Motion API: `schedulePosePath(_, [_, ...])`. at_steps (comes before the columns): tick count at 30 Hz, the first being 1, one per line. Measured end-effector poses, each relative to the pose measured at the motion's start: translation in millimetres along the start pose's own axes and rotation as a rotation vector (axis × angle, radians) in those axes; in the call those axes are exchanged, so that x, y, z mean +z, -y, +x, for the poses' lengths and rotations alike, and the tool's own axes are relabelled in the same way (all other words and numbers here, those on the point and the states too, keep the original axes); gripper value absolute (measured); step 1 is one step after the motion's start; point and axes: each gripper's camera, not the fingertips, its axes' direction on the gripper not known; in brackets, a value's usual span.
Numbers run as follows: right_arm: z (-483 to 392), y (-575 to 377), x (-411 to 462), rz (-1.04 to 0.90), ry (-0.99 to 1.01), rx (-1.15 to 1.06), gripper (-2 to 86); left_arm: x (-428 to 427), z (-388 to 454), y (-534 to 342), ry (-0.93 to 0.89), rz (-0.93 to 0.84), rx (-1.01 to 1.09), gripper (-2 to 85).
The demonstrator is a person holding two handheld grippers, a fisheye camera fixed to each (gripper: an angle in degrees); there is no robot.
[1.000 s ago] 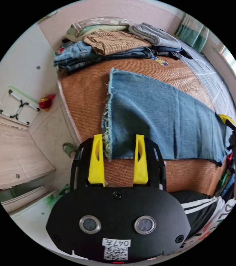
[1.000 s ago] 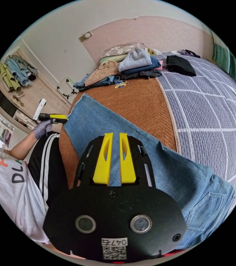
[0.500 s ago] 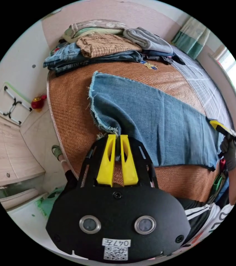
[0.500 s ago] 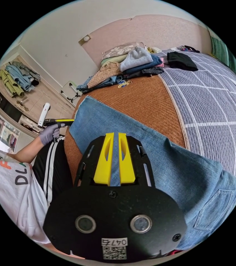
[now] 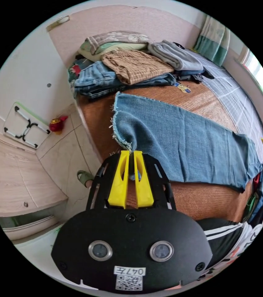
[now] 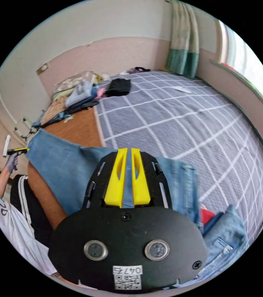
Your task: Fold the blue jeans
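A brown mat [image 5: 196, 99] lies on the bed beside a grey checked quilt [image 6: 180, 120], with piled clothes [image 5: 128, 62] at the wall end; the jeans [image 5: 180, 142] stretch lengthwise along the mat's near edge (frayed hem toward the pile); the left gripper [image 5: 131, 154] pinches a hem corner; the right gripper [image 6: 126, 153] pinches denim near the other end.

Jeans [image 5: 180, 139] lie lengthwise along the near edge of the mat [image 5: 205, 201] on the bed [image 6: 180, 123], a pile of folded clothes [image 5: 128, 68] at the mat's far end against the headboard [image 5: 116, 21], and each gripper at one end of the jeans.
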Motion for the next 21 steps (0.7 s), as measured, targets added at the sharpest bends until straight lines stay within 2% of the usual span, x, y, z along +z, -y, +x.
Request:
schedulePosePath(3, [50,-14,-9,-0.077,-0.103,0.085,2.1,17,-17,-1,-0.004,-0.026,-0.056,-0.3])
schedulePosePath(7, [88,-21,-5,-0.165,-0.057,0.125,4.5,42,-16,-3,-0.013,-0.06,-0.071,-0.3])
schedulePosePath(10, [93,-14,3,-0.184,0.016,0.071,5.3,57,-8,-6,-0.019,-0.085,-0.049,-0.2])
schedulePosePath(15, [78,14,29,-0.291,-0.012,-0.139,6.5,75,2,-8,-0.042,-0.116,-0.012,0.1])
schedulePosePath(19, [81,34,42,-0.341,-0.022,-0.151,8.4,91,10,-10,-0.046,-0.131,-0.009,0.2])
schedulePosePath(21, [91,42,50,-0.377,0.002,-0.084,9.9,105,18,-13,-0.039,-0.144,0.001,0.2])
